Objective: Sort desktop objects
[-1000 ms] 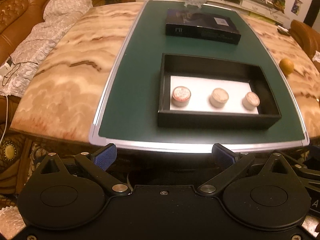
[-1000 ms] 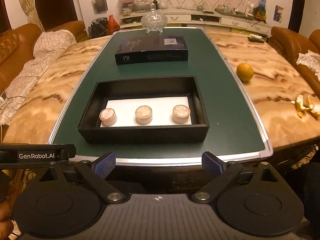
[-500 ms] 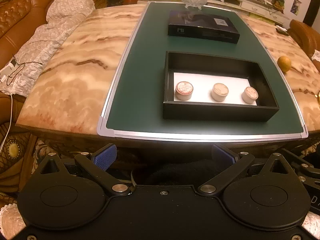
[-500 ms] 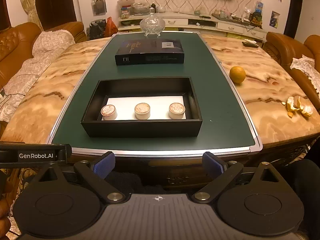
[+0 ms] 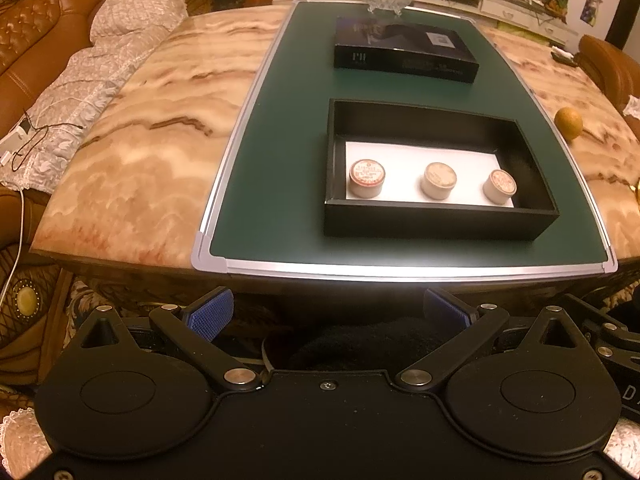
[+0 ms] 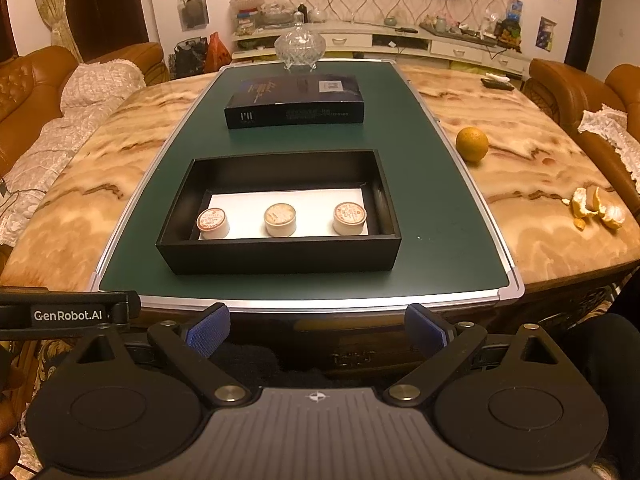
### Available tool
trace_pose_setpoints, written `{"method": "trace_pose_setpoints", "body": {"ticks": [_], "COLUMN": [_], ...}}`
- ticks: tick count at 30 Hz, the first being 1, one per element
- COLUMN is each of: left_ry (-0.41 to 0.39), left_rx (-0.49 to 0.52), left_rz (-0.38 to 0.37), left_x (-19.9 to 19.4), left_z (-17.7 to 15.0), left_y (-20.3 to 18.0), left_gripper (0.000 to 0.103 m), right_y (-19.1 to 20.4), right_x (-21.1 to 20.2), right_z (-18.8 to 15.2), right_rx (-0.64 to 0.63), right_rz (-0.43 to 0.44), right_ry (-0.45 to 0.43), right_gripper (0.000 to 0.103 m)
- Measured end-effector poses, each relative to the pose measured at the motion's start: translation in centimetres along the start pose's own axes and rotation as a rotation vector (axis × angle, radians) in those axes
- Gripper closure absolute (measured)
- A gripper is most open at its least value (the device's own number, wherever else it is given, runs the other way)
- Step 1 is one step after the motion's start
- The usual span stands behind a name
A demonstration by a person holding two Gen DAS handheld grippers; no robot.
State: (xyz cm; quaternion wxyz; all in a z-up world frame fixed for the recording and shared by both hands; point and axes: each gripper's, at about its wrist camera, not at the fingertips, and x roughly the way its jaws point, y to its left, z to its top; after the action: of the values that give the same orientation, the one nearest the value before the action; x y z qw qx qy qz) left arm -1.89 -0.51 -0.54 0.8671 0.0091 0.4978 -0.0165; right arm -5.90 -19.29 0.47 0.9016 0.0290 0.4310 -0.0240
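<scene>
A marble-patterned table (image 6: 532, 168) with tan and brown veining is shown in both wrist views, overlaid by a matte green mat (image 6: 432, 208) framed in a silver metal edge. Brown leather sofas (image 6: 36, 80) with a quilted white throw are seen on the left in both views. Only in the right wrist view are a second sofa at the right, a wall-mounted screen and a scatter of orange peel (image 6: 596, 210) included; only in the left wrist view are white cables (image 5: 16, 148) lying on the throw.

On the mat, a shallow rectangular black tray (image 5: 436, 224) with a white liner is placed nearest the camera. Beyond it lies a closed, flat dark box (image 6: 294, 100) with a glossy lid, and beyond that a cut-glass lidded bowl (image 6: 299, 46) stands at the mat's far edge. A round orange (image 6: 472, 143) rests on the bare marble just right of the mat.

Inside the tray, three small cylindrical containers (image 6: 280, 219) with pale bodies and printed round lids stand upright in a row, apart from one another.

The left gripper (image 5: 328, 312) and the right gripper (image 6: 318, 330) are held short of the table edge; on each, the blue ribbed pads (image 6: 208, 330) are spread wide with nothing between them.
</scene>
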Motion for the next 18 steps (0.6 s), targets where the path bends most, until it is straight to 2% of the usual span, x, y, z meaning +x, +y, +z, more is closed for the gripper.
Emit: {"method": "trace_pose_setpoints", "body": {"ticks": [18], "left_ry": [0.041], "left_rx": [0.013], "left_rz": [0.007], "left_x": [2.1], "left_z": [0.8], "left_y": [-0.6], "left_gripper": [0.000], "right_y": [-0.6], "right_x": [2.5], "right_z": [0.4], "right_rx": [0.008], "right_rz": [0.001], "right_ry": [0.040], "right_gripper": [0.006]}}
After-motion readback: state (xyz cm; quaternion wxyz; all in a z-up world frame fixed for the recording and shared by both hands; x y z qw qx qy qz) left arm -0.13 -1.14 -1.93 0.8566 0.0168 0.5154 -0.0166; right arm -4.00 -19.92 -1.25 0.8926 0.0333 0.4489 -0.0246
